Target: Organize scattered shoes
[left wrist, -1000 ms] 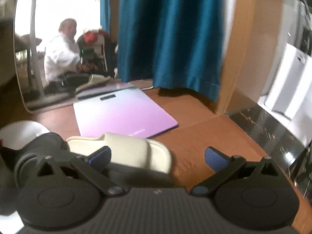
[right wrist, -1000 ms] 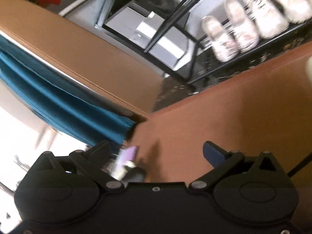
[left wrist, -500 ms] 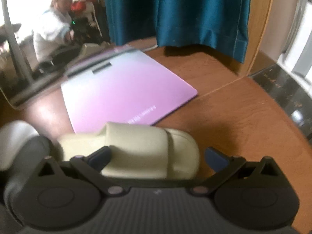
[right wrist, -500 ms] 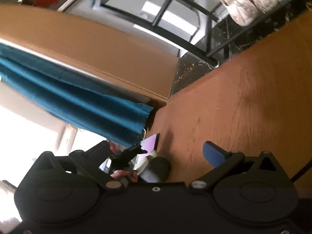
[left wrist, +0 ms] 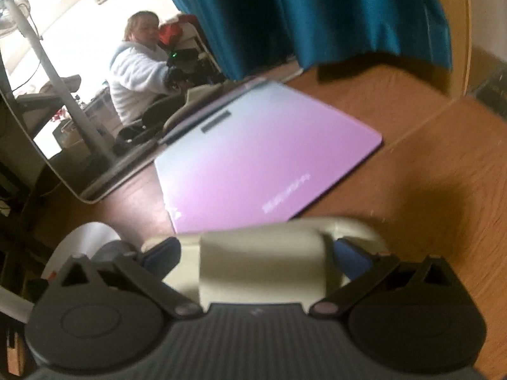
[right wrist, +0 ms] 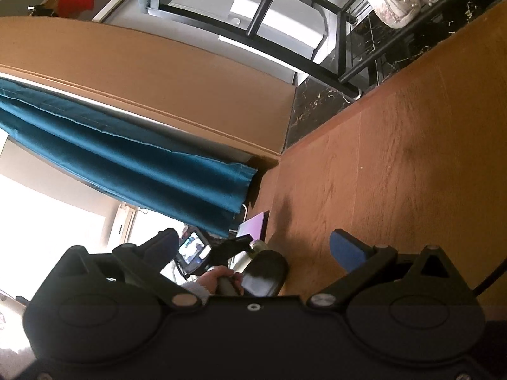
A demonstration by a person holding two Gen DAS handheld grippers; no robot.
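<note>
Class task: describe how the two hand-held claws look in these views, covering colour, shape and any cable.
Both claws, left and right, share one build: a black ridged body, two round black discs, angled black link arms with silver pivot pins, and blue finger pads. A dark cable trails beside the right claw.

The floor (left wrist: 427, 164) is showing as warm wood with a faint grain and a dull sheen. The cream slipper (left wrist: 263, 262) is looking like smooth, matt moulded foam or rubber. The pink scale (left wrist: 253, 164) is gleaming as glossy glass or plastic. The teal curtain (left wrist: 317, 12) is hanging as soft cloth with a slight lustre. The mirror (left wrist: 63, 95) is reflecting brightly. The shoe rack (right wrist: 317, 60) is reading as black painted metal over dark, glossy marbled stone (right wrist: 313, 110).
</note>
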